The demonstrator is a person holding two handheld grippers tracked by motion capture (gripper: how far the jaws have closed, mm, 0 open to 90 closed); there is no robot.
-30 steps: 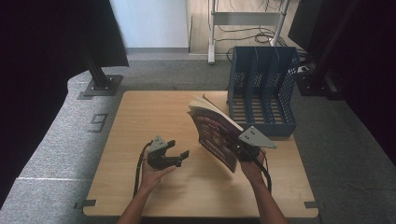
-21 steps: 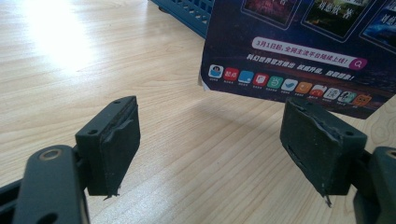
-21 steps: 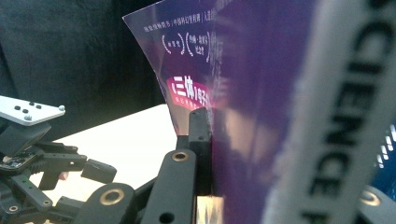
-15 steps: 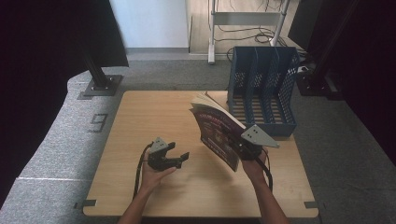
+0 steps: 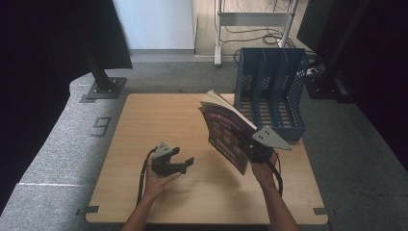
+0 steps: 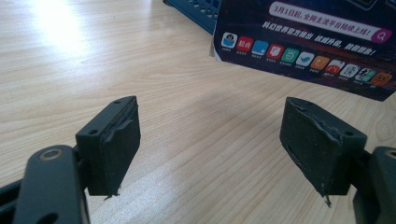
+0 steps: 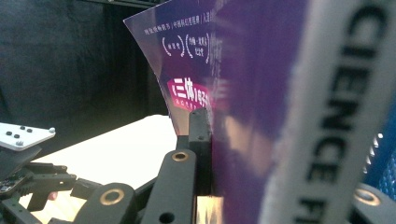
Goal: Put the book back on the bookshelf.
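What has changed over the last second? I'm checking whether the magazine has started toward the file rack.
Nothing visibly changed: the right tongs hold the magazine upright beside the blue file rack, and the left tongs rest open above the table.

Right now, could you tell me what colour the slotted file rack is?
The file rack is blue, clearest in the high view.

A lab-like recording room: black curtains (image 5: 57, 43), grey carpet (image 5: 53, 144), a metal stand (image 5: 219, 33) trailing cables.
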